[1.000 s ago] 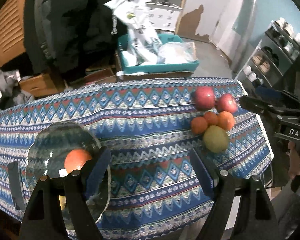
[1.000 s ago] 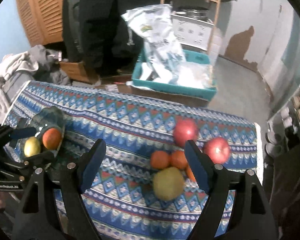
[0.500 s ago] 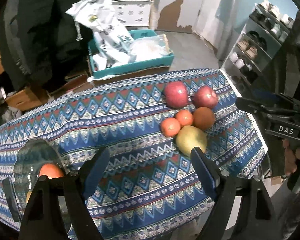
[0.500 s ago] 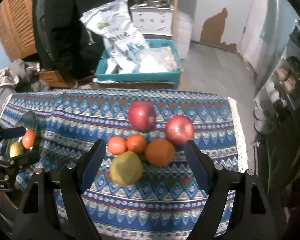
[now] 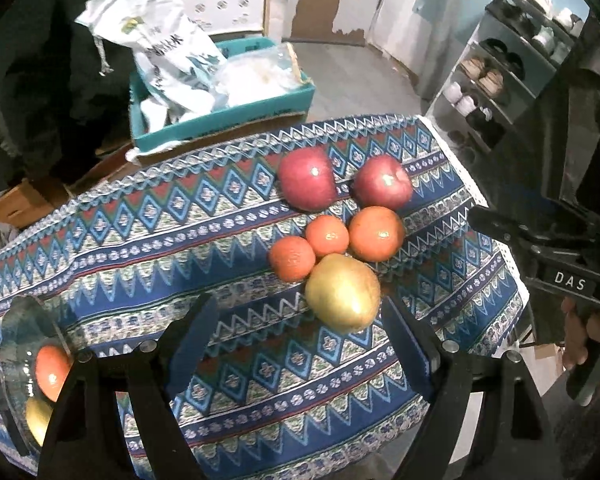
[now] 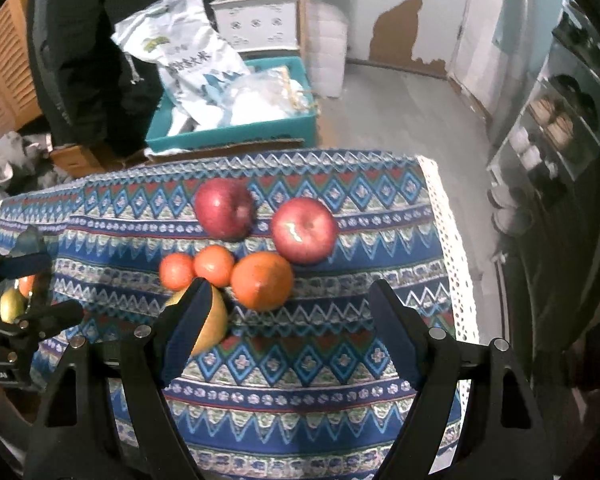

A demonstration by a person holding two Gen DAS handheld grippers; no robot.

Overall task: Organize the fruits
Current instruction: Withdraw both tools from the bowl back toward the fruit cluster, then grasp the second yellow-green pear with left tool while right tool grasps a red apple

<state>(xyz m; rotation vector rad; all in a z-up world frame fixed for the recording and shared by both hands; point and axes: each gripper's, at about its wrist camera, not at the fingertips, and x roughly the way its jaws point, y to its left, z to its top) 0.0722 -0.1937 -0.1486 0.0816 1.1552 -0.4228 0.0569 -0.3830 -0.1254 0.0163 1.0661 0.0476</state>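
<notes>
Yellow pear (image 5: 343, 293) lies tilted, long axis pointing toward oranges (image 5: 376, 233)

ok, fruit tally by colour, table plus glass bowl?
Red apples: 2
Orange citrus on cloth: 3
Yellow-green on cloth: 1
In glass bowl: 1 orange, 1 yellow
Total: 8

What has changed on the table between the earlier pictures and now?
Both tools, left tool and right tool, swung right toward the loose fruit pile, open, gripping nothing. The pear now sits near the left tool. The fruits and the glass bowl stayed put.
</notes>
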